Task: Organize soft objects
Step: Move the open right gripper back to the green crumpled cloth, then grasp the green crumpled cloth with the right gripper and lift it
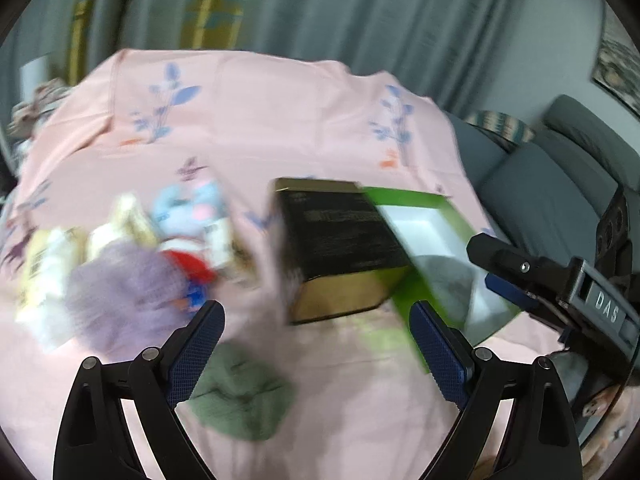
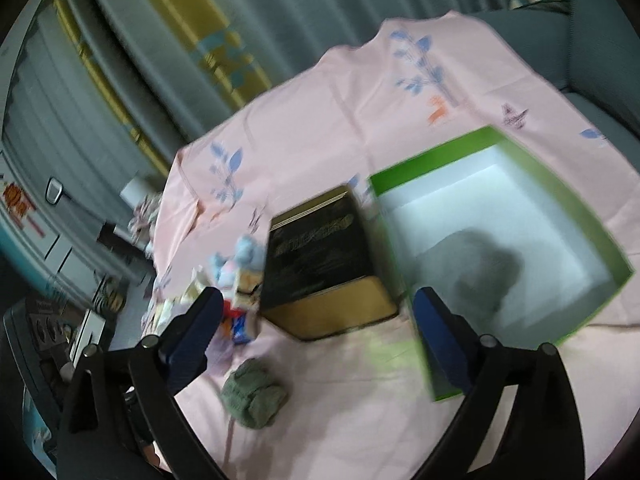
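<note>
Pink leaf-print cloth (image 1: 280, 112) over table; grey curtains (image 1: 360, 12) behind.

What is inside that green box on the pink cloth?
The green box has a white lining and holds one grey soft item, blurred. Its near corner is hidden behind the right gripper, so anything there cannot be seen.

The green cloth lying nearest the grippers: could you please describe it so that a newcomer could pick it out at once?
Start from the pink sheet and find the black and gold box beside the open green box. In front of the black box, alone on bare sheet, lies the olive green cloth. It is a dull, crumpled bundle, apart from the colourful pile.
</note>
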`<move>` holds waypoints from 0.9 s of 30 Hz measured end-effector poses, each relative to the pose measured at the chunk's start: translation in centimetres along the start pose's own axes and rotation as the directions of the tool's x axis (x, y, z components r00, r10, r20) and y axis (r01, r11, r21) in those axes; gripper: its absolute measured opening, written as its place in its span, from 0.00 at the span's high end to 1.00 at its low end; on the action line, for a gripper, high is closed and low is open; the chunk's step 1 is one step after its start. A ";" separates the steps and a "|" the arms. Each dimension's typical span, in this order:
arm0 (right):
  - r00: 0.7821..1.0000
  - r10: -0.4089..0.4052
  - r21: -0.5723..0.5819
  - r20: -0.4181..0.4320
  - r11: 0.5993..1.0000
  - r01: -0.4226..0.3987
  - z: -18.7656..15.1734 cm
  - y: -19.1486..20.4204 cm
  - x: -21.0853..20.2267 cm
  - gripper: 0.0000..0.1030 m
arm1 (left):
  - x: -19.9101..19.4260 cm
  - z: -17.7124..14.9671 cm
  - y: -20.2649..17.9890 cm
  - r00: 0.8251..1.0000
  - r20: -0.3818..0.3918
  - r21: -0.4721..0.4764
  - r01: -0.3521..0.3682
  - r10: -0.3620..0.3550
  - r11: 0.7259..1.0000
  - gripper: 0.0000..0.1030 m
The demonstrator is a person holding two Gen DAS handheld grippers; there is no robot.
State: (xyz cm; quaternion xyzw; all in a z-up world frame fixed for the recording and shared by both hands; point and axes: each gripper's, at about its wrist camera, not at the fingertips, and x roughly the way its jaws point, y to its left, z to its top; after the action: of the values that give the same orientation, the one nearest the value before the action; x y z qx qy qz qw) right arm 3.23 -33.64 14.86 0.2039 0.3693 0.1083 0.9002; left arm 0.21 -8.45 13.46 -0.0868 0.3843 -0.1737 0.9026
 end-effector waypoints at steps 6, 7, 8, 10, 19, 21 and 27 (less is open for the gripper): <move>0.990 0.045 -0.089 -0.137 0.994 -0.058 -2.1 3.7 3.6 0.07 | 0.5 -3.4 5.2 0.996 -0.068 -0.114 -0.065 0.058 0.991 0.09; 0.986 0.050 -0.098 -0.158 0.993 -0.066 -2.6 4.3 4.1 0.07 | 0.7 -3.9 5.8 0.995 -0.077 -0.127 -0.072 0.063 0.989 0.09; 0.982 0.054 -0.108 -0.183 0.991 -0.075 -3.1 4.8 4.8 0.07 | 0.8 -4.2 6.1 0.994 -0.086 -0.135 -0.078 0.067 0.988 0.09; 0.971 0.058 -0.128 -0.233 0.988 -0.090 -4.0 5.7 6.2 0.07 | 1.2 -5.5 7.2 0.991 -0.109 -0.158 -0.094 0.077 0.983 0.09; 0.913 0.096 -0.152 -0.396 0.974 -0.169 -7.1 8.1 11.0 0.18 | 2.0 -8.3 8.6 0.994 -0.101 -0.232 -0.074 0.052 0.970 0.19; 0.899 0.110 -0.139 -0.424 0.973 -0.185 -7.6 8.1 11.8 0.22 | 2.5 -8.6 8.7 0.993 -0.116 -0.253 -0.038 0.009 0.967 0.25; 0.881 0.070 -0.160 -0.468 0.974 -0.162 -8.7 8.2 13.6 0.32 | 3.3 -9.4 8.3 0.990 -0.141 -0.220 -0.038 0.007 0.975 0.35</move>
State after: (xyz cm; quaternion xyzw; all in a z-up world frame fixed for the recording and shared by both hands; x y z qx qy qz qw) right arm 6.22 -19.16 4.47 0.1054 0.5466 0.2428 0.7945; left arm -2.41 -2.22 2.36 -0.1705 0.4644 -0.1250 0.8600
